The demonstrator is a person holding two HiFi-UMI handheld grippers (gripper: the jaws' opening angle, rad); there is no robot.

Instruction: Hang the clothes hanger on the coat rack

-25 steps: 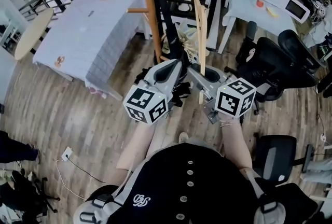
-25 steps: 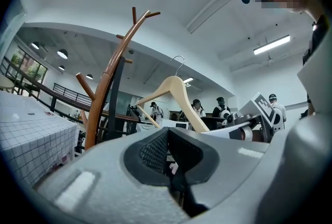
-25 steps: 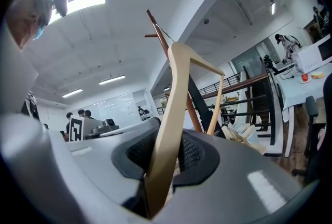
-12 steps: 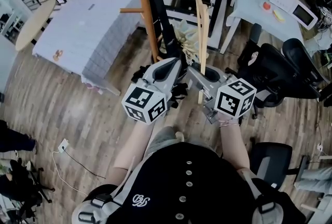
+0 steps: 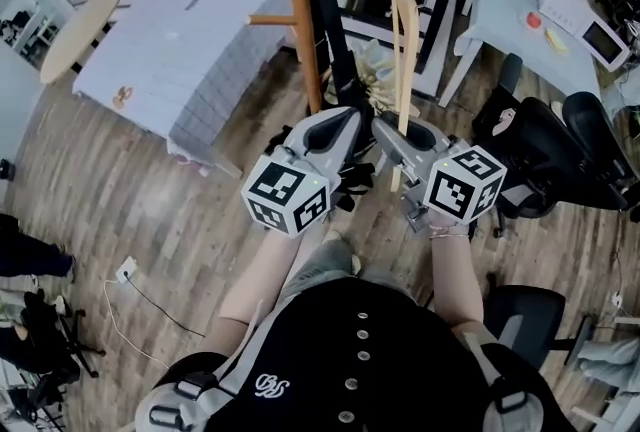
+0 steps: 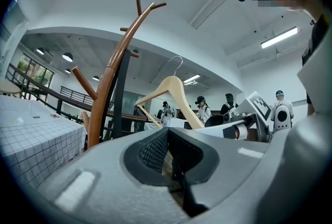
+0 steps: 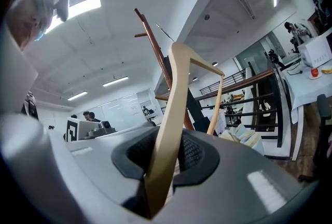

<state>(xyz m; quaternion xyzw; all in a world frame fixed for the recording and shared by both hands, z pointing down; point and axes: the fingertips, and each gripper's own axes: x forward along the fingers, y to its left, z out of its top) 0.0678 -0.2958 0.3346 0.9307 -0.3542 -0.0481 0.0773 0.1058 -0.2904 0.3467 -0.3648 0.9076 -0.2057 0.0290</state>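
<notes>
Plank floor, coat rack beside clothed bench; right gripper fingers grasp hanger, left gripper fingers clenched, empty.

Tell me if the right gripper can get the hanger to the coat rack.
Probably yes. The right gripper is clamped on the hanger, and the coat rack stands just ahead, with open air between; the left gripper sits beside, not between.

Left hand-held gripper shut, right one clamped
</notes>
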